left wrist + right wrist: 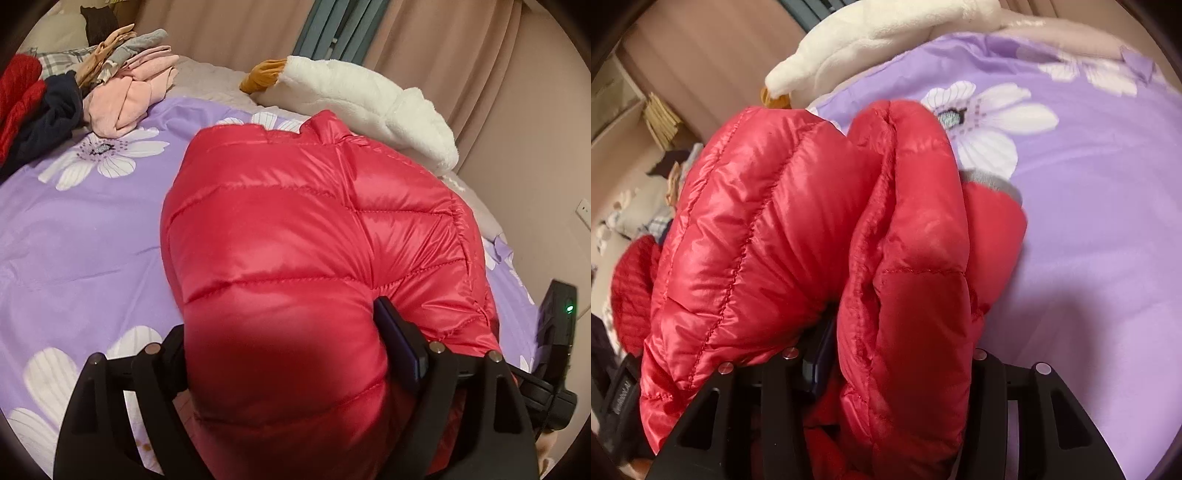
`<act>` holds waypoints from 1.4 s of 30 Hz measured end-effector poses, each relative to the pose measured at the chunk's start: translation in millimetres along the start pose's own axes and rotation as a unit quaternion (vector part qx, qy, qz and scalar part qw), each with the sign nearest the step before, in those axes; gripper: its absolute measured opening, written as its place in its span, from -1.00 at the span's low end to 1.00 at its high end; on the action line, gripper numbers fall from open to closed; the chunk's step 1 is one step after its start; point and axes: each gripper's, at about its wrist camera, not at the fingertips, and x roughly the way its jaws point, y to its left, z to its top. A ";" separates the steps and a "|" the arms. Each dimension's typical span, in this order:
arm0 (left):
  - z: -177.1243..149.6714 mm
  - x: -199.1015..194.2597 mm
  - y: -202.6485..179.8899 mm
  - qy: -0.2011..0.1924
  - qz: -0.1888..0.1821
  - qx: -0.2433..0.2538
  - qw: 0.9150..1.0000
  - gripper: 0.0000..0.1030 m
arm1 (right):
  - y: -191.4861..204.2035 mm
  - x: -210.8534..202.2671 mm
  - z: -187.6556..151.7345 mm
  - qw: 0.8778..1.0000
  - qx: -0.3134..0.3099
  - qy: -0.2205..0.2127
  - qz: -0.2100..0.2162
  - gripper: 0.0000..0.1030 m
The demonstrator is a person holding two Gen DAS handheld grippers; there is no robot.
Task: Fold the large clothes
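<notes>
A thick fold of the red down jacket fills the left gripper, its fingers clamped on either side. The right gripper likewise pinches a bunched jacket edge. Beyond both tools spreads the purple floral bedsheet, with a white plush goose farther ahead.

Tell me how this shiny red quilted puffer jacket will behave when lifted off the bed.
The shiny red quilted puffer jacket will probably flop and drape: it bulges loosely around the left claw. Its puffy padded panels suggest it is light for its bulk. The glossy shell looks slippery, so it may slide within the right claw.
</notes>
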 end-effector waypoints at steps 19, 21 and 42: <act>-31.5 -288.0 -86.0 -0.186 0.107 0.140 0.967 0.62 | 55.0 -253.6 -24.8 0.968 -0.165 -0.178 -0.068 0.07; -34.7 -311.0 -86.4 -0.203 0.094 0.132 0.966 0.63 | 58.9 -259.7 -35.1 0.966 -0.170 -0.182 -0.066 0.07; -49.2 -367.2 -102.7 -0.216 0.054 0.095 0.970 1.00 | 68.2 -295.9 -63.7 0.952 -0.205 -0.215 -0.079 0.98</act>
